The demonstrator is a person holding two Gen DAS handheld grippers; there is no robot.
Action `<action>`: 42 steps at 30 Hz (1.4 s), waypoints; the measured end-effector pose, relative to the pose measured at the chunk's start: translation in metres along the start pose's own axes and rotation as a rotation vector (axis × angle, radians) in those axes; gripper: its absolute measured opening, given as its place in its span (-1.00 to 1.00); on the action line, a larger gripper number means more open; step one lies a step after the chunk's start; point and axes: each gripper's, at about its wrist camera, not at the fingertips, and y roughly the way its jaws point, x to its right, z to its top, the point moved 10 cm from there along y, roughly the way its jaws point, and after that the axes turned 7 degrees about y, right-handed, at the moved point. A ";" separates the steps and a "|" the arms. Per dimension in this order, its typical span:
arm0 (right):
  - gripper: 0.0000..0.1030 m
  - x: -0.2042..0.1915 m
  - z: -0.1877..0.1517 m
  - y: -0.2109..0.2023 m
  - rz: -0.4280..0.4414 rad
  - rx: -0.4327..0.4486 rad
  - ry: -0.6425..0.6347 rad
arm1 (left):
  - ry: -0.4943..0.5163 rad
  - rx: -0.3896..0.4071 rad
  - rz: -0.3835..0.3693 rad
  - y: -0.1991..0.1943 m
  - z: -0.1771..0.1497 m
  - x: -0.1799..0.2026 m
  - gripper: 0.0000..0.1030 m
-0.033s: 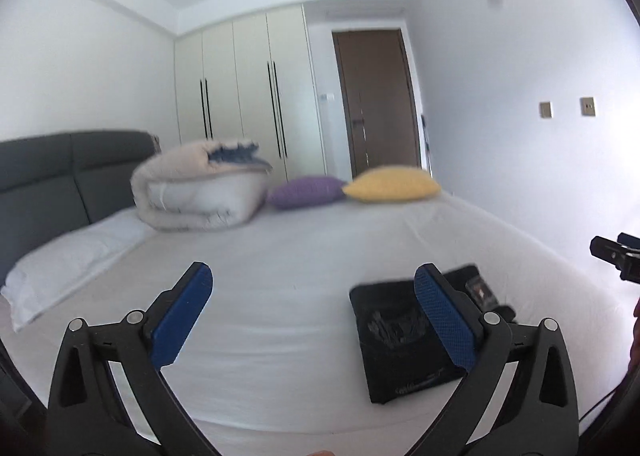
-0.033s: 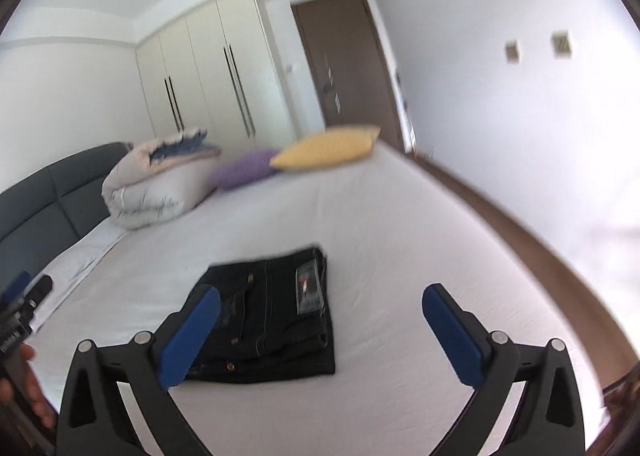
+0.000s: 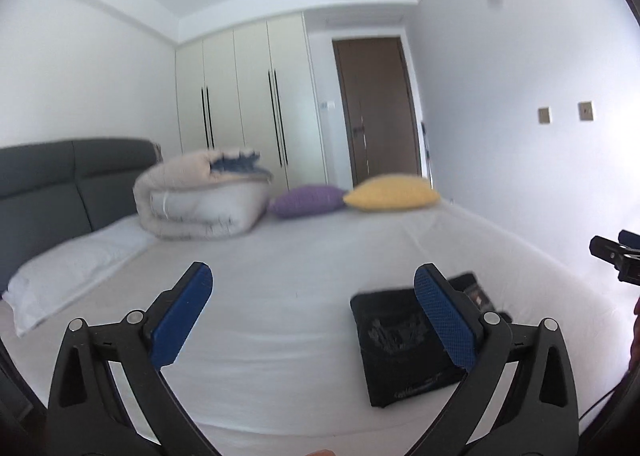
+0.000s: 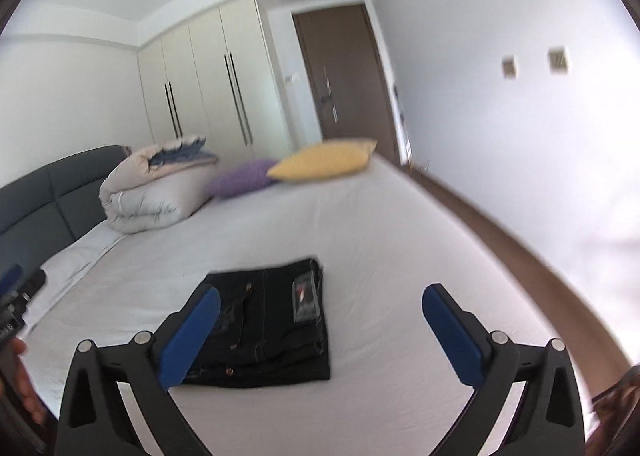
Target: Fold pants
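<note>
While both tools hang in the air, the black pants (image 4: 272, 320) lie folded into a flat, small stack on the white bed sheet (image 4: 380, 240), near the edge of the bed closest to the cameras. A shiny tag (image 4: 306, 298) sits on top of the pants, and 2 or 3 small metal buttons show on the dark cloth. The right gripper (image 4: 320, 332) is above the bed, and its 2 blue fingers (image 4: 452, 336) are spread wide apart with nothing between them. Its left finger covers a corner of the pants in the right wrist view, but whether it touches them cannot be told. The left gripper (image 3: 314, 316) is also wide open and holds nothing; it is over bare sheet, with the pants (image 3: 400, 344) off to its right side and partly behind its right finger. Part of the right gripper shows at the right edge of the left wrist view. Farther back on the bed lie a yellow pillow (image 4: 324, 162) and a purple pillow (image 4: 244, 178), side by side and touching. Next to them is a big rolled-up blanket (image 4: 156, 188), cream and white. A white pillow (image 3: 68, 268) lies by the gray headboard (image 3: 60, 184). Behind the bed stand tall pale closet doors (image 3: 244, 104) and a brown door (image 3: 376, 108).
</note>
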 end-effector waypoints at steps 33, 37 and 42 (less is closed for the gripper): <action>1.00 -0.048 -0.041 -0.048 -0.094 -0.240 -0.063 | -0.098 -0.550 -0.092 0.013 -0.133 0.032 1.00; 1.00 -0.057 -0.063 -0.040 -0.087 -0.293 -0.093 | -0.099 -0.571 -0.091 0.021 -0.145 0.032 1.00; 1.00 -0.064 -0.080 -0.034 -0.081 -0.333 -0.118 | -0.108 -0.592 -0.088 0.027 -0.157 0.031 1.00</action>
